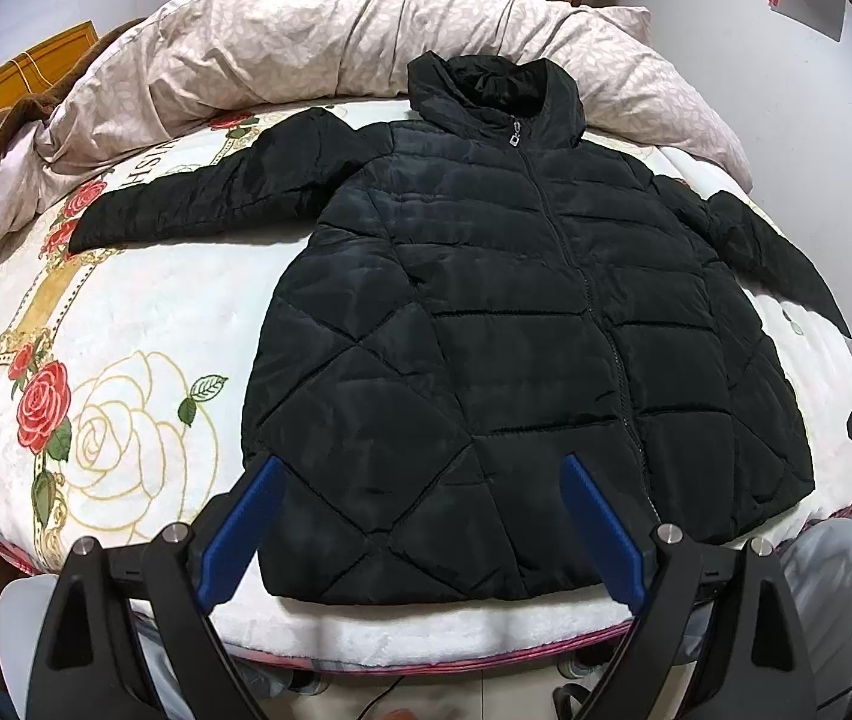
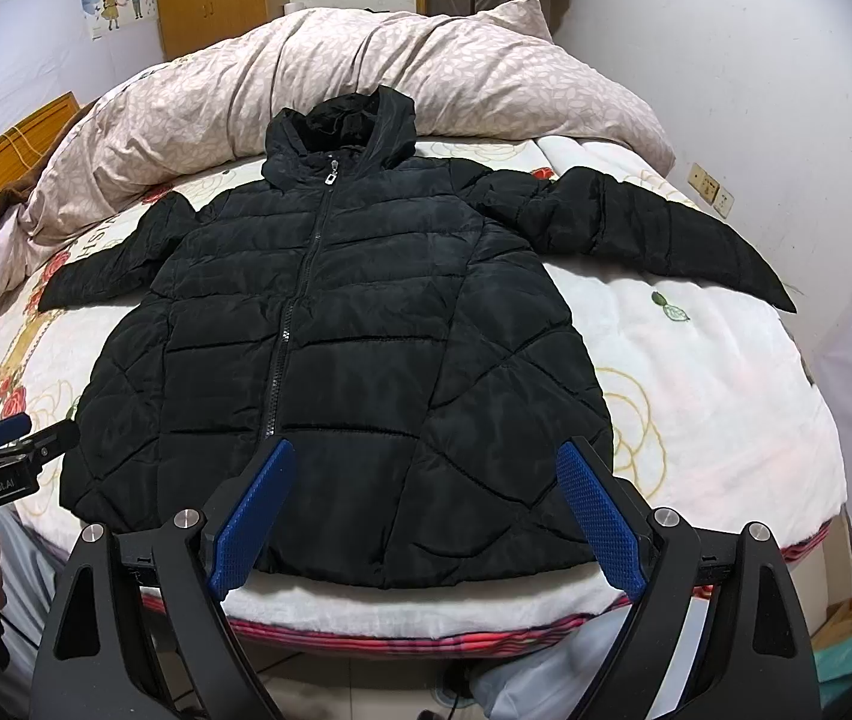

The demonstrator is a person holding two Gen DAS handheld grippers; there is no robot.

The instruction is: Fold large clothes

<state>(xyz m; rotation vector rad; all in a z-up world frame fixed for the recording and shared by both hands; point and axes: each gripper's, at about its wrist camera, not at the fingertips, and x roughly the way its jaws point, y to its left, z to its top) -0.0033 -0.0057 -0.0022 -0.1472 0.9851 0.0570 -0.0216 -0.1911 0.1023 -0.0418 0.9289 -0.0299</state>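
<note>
Bed: floral blanket, bare to the left of the garment; rumpled duvet heaped along the far edge.

Left sleeve: spread flat, angled outward and slightly down toward the left bed edge, cuff well apart from the body panel.

Left gripper: held above the near hem, left of the zip line; jaws wide, nothing between them, no contact with the fabric visible.

Jacket: black, quilted, hooded, lying face up in the middle of the bed, hem toward the near edge. Zip closed to the collar. Hood resting against the duvet.

Right gripper: held above the near hem, right of the zip; jaws wide, empty.

Right sleeve: spread outward toward the right bed edge, bunched near the shoulder, cuff pointing down and right.

Step in hand, judged: garment laid out and smoothed, no fold begun; both tools poised at the hem.

Next move, judged: reaching out to one sleeve near the cuff, closing on the padded fabric, bringing it across the chest; same on the other side. Thick filling likely to spring back, so a deep bite and a press after each fold advisable.
</note>
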